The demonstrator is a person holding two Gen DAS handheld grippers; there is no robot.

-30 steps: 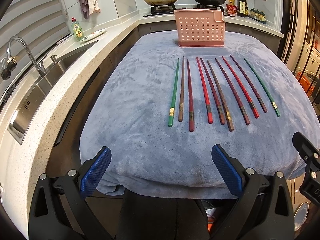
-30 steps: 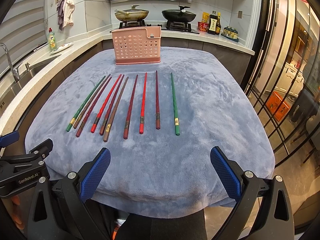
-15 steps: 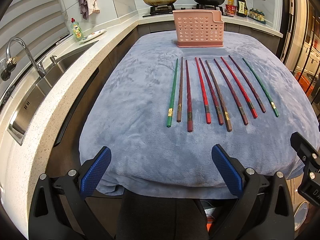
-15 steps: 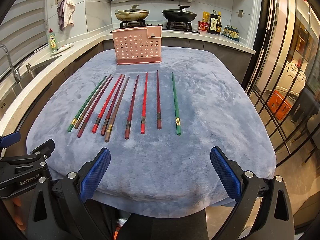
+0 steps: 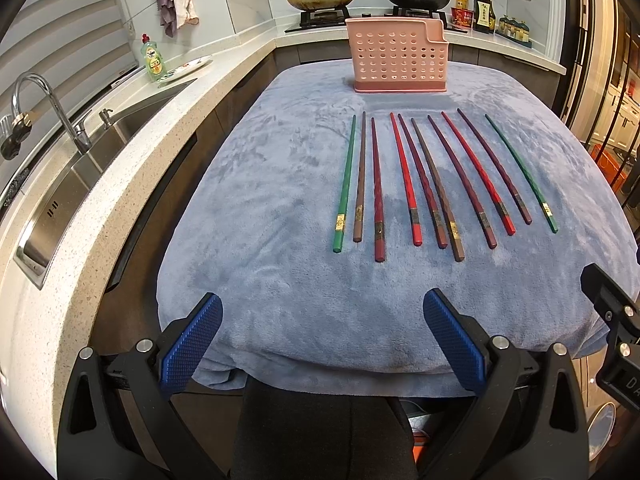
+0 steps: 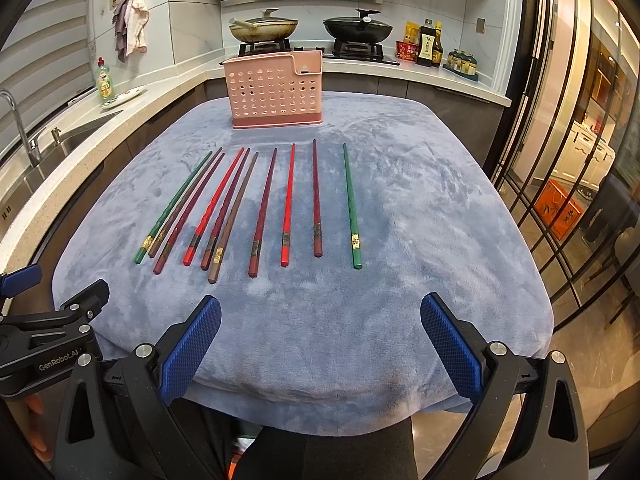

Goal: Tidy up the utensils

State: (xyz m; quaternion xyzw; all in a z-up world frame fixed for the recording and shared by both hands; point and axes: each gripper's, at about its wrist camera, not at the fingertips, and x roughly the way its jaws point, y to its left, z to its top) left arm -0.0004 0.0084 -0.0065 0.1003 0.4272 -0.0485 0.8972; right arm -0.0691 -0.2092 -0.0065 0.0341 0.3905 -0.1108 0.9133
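Ten chopsticks (image 5: 432,184) lie side by side ahead of our two wide-open, empty tongs, left (image 5: 320,344) and right (image 6: 320,344), long axes running toward the far rack (image 5: 398,56), right tongs nearer the green one (image 6: 352,206).

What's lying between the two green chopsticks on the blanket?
Eight chopsticks, red, maroon and brown, lie between the left green chopstick and the right green chopstick. Both wrist views show this.
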